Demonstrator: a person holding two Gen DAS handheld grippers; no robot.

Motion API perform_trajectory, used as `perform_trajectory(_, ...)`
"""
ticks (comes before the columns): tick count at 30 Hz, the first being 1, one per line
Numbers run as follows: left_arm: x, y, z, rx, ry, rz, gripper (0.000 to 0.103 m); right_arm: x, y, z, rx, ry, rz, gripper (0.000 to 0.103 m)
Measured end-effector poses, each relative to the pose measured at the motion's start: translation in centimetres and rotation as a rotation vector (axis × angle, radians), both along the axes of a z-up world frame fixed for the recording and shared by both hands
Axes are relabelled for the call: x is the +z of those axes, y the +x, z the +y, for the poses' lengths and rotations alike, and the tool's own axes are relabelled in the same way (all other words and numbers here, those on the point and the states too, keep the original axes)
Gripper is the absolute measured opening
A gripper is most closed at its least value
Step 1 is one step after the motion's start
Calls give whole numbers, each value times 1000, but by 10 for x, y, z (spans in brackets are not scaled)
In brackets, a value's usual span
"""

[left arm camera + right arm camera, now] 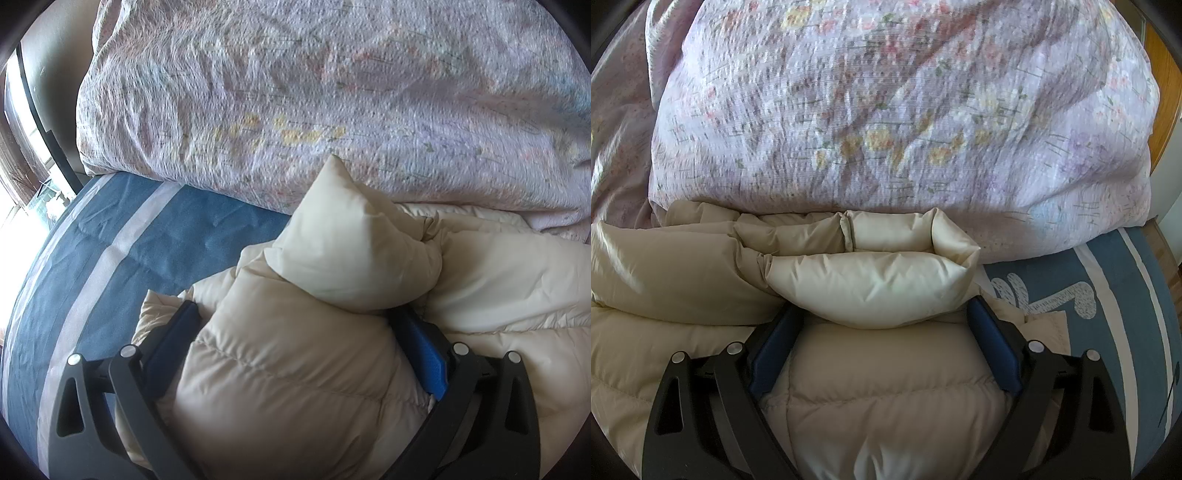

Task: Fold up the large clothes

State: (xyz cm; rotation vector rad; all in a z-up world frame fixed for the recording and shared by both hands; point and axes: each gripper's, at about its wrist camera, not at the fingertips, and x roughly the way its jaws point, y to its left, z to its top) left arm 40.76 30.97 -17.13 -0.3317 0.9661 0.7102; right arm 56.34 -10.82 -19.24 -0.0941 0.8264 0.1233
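Both wrist views close over the jacket [288,369], facing the quilt [886,110].

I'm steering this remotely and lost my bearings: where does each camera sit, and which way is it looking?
Left wrist view: sits on the left gripper, looks forward along its fingers over the cream puffy jacket to the floral quilt; blue sheet at left; only the gripper shows.
Right wrist view: sits on the right gripper, same heading, jacket bulging between the fingers, quilt beyond, sheet at right; only the gripper shows.
Shared: jacket, quilt, sheet.
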Motion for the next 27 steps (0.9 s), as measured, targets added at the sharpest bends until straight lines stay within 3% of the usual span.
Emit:
perform_trajectory(7, 0, 0, 0, 2, 2, 4, 101, 0, 1, 0, -8, 4, 11, 93)
perform_trajectory(10, 6, -1, -3, -5, -4, 26, 101, 5, 5, -2, 0, -4, 61, 93)
perform_trajectory(13, 22, -11, -6, -29, -25, 39, 101, 19, 7, -6, 2, 1, 121, 93)
perform_trajectory(17, 53, -43, -11, -89, -33, -7, 101, 56, -20, -33, 19, 102, 69, 93)
perform_trajectory(21, 63, -74, 0, -82, -113, -14, 101, 62, -35, -68, 9, 203, 137, 94)
perform_trajectory(27, 51, -113, 16, -23, -271, -12, 99, 38, -50, -104, 7, 331, 313, 94)
